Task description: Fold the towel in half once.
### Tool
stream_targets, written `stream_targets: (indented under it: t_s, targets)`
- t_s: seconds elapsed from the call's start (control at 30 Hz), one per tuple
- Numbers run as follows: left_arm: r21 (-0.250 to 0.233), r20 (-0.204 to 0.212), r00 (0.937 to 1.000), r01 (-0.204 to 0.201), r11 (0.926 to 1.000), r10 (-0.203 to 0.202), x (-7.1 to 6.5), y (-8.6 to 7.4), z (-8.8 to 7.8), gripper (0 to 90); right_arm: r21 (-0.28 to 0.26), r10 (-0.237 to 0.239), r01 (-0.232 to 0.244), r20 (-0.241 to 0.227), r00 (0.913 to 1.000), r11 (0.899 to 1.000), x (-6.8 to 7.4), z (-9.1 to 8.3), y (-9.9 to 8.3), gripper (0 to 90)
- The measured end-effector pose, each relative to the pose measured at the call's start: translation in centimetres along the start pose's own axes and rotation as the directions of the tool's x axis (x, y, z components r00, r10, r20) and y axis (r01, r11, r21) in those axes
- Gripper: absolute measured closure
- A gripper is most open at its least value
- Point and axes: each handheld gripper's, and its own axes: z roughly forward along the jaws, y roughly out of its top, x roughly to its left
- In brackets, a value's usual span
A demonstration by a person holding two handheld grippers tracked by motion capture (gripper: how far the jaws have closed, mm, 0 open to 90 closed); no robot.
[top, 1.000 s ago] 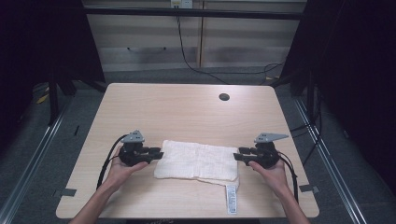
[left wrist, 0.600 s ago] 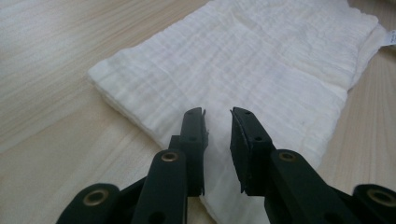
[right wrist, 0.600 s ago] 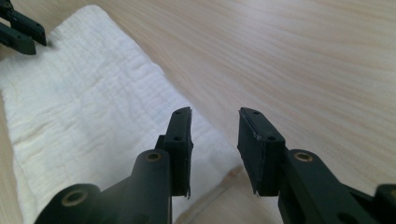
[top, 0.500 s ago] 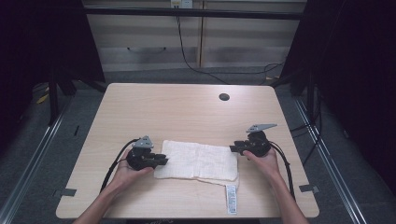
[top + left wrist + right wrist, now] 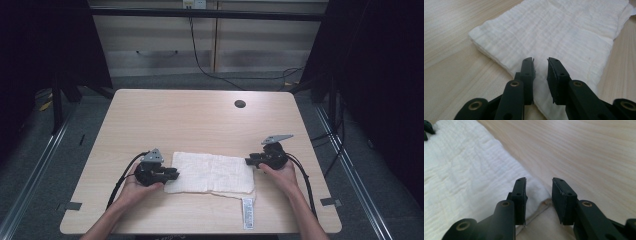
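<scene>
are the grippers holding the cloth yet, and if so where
Nothing is held. The left gripper has a gap between its jaws over one short edge of the white cloth. The right gripper stands open at a corner of the opposite end.

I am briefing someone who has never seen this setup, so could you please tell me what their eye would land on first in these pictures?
The folded white cloth stands out first, lying flat near the front edge of the pale wooden table, with a white label sticking out at its front right corner. The left hand-held gripper sits at the cloth's left end and the right hand-held gripper at its far right corner, each with jaws slightly apart.
</scene>
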Motion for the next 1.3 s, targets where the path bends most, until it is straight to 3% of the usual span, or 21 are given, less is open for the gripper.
stream_targets:
  t_s: [0.23, 0.43, 0.53, 0.63, 0.7, 0.8, 0.83, 0.87, 0.9, 0.93, 1.03, 1.1, 1.17, 1.3]
  targets:
    - [0.003, 0.005, 1.0000, -0.005, 1.0000, 0.005, -0.2, -0.3, -0.3, 72.7, 0.004, -0.016, 0.016, -0.026, 0.9995, 1.000, 0.1, 0.1, -0.1, 86.4]
    - [0.023, 0.038, 0.9992, 0.013, 0.9997, -0.014, -0.5, -0.3, -0.8, 68.6, -0.021, -0.008, 0.007, -0.011, 0.9999, 1.000, 0.2, 0.0, 0.1, 87.5]
    - [0.009, 0.015, 0.9995, 0.028, 0.9996, -0.028, -0.4, 0.0, -1.3, 60.7, -0.038, -0.004, 0.004, -0.010, 0.9999, 0.999, 0.3, 0.0, 0.3, 87.5]
    - [-0.030, -0.013, 0.9981, 0.060, 0.9978, -0.060, 0.7, 0.9, -2.2, 56.5, -0.042, 0.002, -0.003, -0.009, 1.0000, 0.999, 0.3, 0.1, 0.4, 87.5]
    - [-0.081, -0.020, 0.9942, 0.104, 0.9913, -0.106, 1.9, 1.5, -2.8, 55.0, -0.045, 0.003, -0.003, -0.009, 1.0000, 0.999, 0.3, 0.4, 0.5, 87.5]
    - [-0.093, -0.058, 0.9920, 0.107, 0.9899, -0.112, 3.4, 2.4, -2.9, 53.8, -0.040, -0.005, 0.005, -0.006, 1.0000, 0.999, 0.4, 0.6, 0.7, 87.6]
    - [-0.111, -0.088, 0.9893, 0.107, 0.9880, -0.117, 3.7, 2.5, -2.8, 54.0, -0.038, -0.005, 0.005, -0.007, 1.0000, 0.999, 0.4, 0.7, 0.8, 87.6]
    - [-0.118, -0.082, 0.9887, 0.115, 0.9863, -0.125, 4.2, 2.7, -2.4, 55.2, -0.038, -0.007, 0.007, -0.007, 1.0000, 0.999, 0.4, 0.7, 0.9, 87.5]
    - [-0.099, -0.070, 0.9892, 0.121, 0.9877, -0.128, 4.7, 2.8, -1.9, 57.8, -0.044, -0.009, 0.009, -0.006, 0.9999, 0.999, 0.4, 0.7, 1.0, 87.6]
    - [-0.089, -0.093, 0.9880, 0.115, 0.9894, -0.123, 4.9, 2.9, -1.4, 58.4, -0.047, -0.007, 0.006, -0.007, 1.0000, 0.999, 0.4, 0.7, 1.1, 87.6]
    - [-0.086, -0.068, 0.9883, 0.131, 0.9876, -0.137, 5.2, 2.6, -0.3, 60.1, -0.052, -0.013, 0.012, -0.008, 0.9999, 0.999, 0.3, 0.5, 1.1, 87.5]
    - [-0.051, -0.072, 0.9905, 0.114, 0.9922, -0.117, 5.1, 2.6, 0.3, 60.2, -0.055, -0.009, 0.009, -0.006, 0.9999, 0.998, 0.3, 0.4, 1.0, 87.6]
    - [-0.017, -0.078, 0.9892, 0.123, 0.9923, -0.124, 5.2, 2.6, 0.8, 59.8, -0.053, -0.007, 0.006, -0.006, 1.0000, 0.999, 0.4, 0.4, 1.0, 87.5]
    - [-0.006, -0.080, 0.9898, 0.118, 0.9930, -0.118, 5.4, 2.4, 1.4, 59.7, -0.050, -0.015, 0.015, -0.008, 0.9999, 0.999, 0.5, 0.6, 0.9, 87.5]
